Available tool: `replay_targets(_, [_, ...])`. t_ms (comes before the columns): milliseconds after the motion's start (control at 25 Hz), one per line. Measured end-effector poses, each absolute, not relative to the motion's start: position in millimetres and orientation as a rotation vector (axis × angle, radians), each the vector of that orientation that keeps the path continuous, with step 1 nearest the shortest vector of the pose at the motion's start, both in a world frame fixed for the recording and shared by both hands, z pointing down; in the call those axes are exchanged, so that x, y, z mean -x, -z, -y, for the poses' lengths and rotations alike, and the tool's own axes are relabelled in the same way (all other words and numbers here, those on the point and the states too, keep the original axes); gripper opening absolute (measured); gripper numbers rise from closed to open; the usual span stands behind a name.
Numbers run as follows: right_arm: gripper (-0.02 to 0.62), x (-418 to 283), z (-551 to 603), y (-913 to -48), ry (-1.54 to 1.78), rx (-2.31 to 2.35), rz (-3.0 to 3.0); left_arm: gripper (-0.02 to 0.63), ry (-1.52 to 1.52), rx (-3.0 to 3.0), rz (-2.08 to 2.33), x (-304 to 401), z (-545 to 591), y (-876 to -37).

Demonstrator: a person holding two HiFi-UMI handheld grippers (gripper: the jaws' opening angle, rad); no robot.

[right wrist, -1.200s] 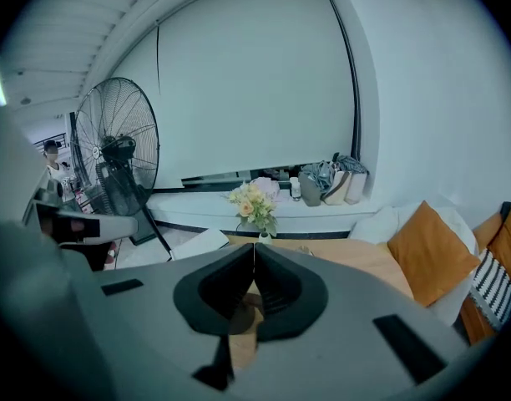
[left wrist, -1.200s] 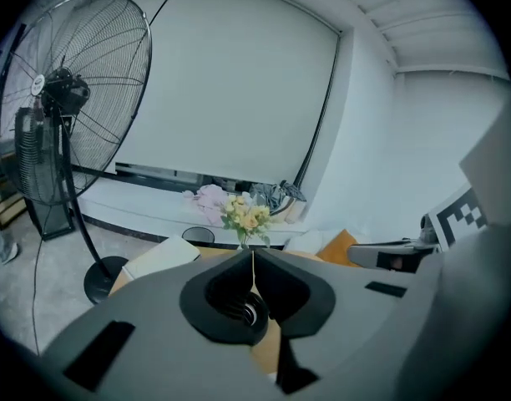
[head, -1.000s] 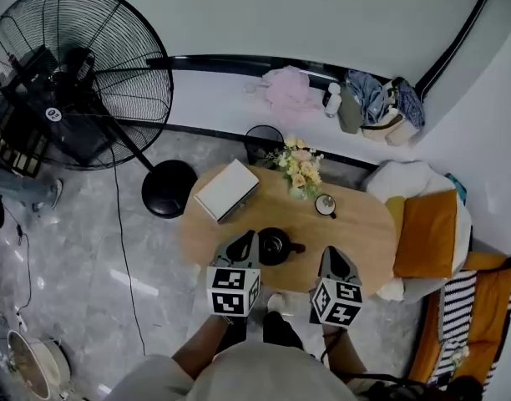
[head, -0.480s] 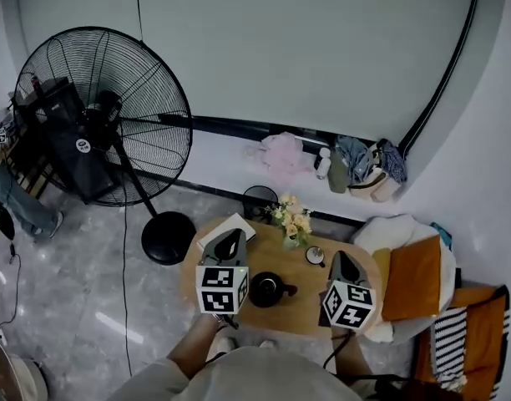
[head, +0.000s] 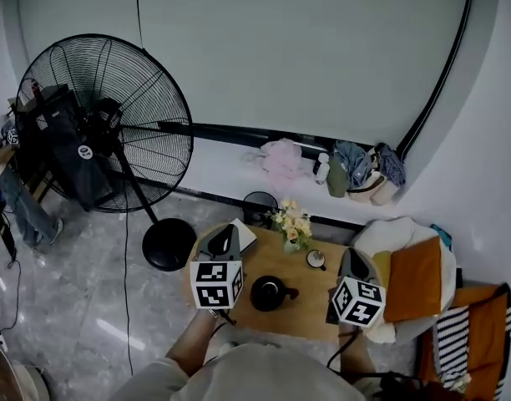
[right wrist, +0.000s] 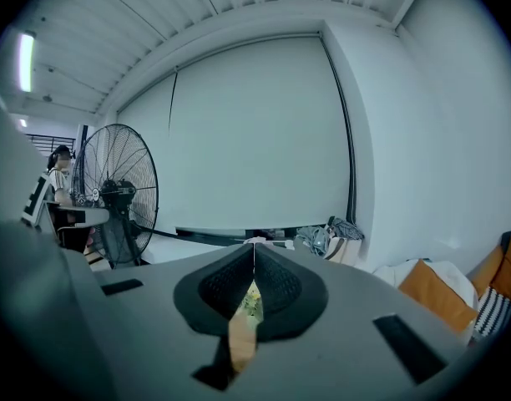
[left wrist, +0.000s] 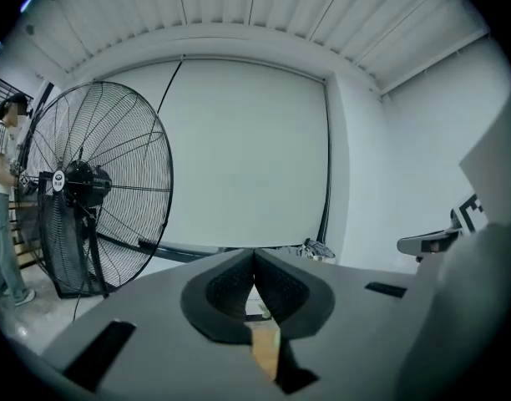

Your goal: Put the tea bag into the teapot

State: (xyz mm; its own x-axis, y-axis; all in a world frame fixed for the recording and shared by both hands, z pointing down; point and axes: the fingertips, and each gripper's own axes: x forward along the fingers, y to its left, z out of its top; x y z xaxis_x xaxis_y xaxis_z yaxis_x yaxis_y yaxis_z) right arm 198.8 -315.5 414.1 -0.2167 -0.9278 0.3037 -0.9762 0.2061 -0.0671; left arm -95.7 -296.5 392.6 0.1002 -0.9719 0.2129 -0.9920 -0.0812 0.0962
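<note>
Black teapot (head: 269,293) stands on the wooden surface (head: 310,309), between my two grippers. Left hand-held gripper (head: 224,241), over the surface's left end: jaws pressed together, nothing between them. Right hand-held gripper (head: 354,262), at the right end: jaws together, empty.

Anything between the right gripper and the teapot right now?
Nothing. In the head view, only bare wooden table separates the right gripper from the black teapot; the cup sits farther back.
</note>
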Motion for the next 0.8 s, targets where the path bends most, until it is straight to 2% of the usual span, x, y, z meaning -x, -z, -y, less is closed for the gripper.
replay_targets(800, [0.034, -201.4, 319.3, -414.6, -0.345, -1.824, 2.232, 0.017, -0.162, -2.181, 1.934, 88.1, 312.5, -399.1])
